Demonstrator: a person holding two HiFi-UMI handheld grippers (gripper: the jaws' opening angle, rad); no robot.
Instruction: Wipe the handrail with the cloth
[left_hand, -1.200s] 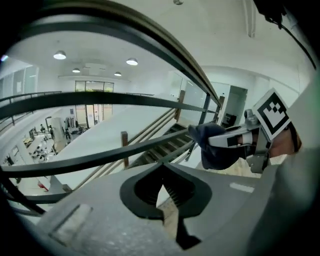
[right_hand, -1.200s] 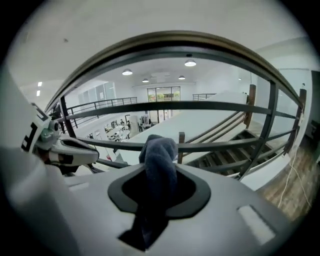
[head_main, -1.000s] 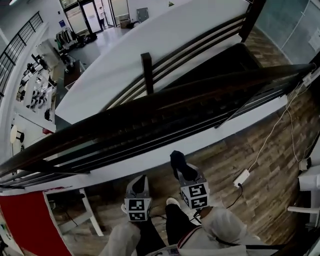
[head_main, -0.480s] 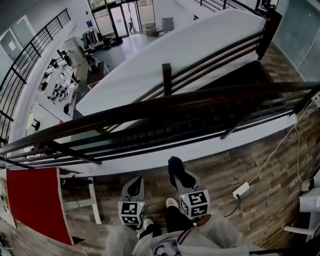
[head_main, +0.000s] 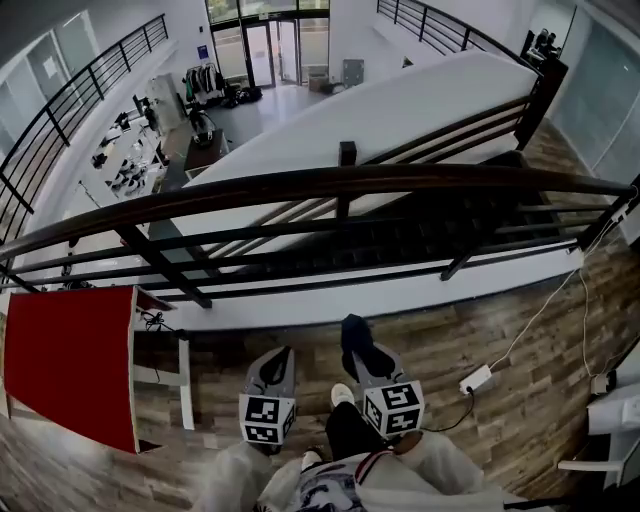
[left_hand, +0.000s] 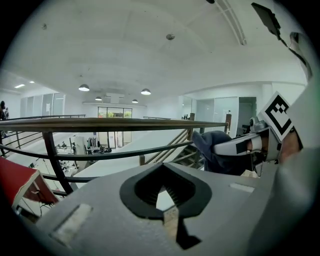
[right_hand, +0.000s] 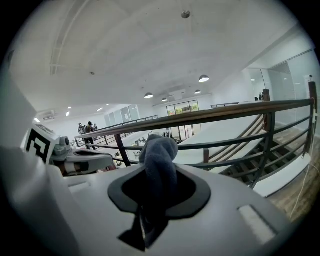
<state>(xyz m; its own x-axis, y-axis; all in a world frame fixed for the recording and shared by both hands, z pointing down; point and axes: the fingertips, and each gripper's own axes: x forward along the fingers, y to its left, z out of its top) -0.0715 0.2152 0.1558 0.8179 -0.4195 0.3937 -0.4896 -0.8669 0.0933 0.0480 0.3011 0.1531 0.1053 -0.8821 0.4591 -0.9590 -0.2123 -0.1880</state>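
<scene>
**A:** Head view first: where's the cloth (head_main: 350, 328)?

**B:** In the right gripper (head_main: 357, 347), held low and close to the person, above the wooden floor (head_main: 520, 300). The dark handrail (head_main: 330, 182) runs across ahead of it, well apart. Nothing touches it yet.

**A:** And the hold?

**B:** The right gripper view shows the fingers clenched on the cloth's lower part. A rounded dark-blue wad stands out past the tips and a thin tail hangs back through the gap.

**A:** The left gripper (head_main: 279, 360)?

**B:** Just beside the right one. Its fingers are pressed together on nothing, with only a sliver of light between their ribbed inner faces.

**A:** How will that cloth behave on the rail?

**B:** Soft and light, I'd say, like thick towelling. It should squash and fold round the rail's top rather than skid stiffly. The risk is drag tugging it loose.

**A:** So where to hold it?

**B:** Where it's held now, near the middle of the bundle, with the free wad forward as the wiping face. I judge that wiping hasn't started: the wad must first be raised onto the handrail
</scene>
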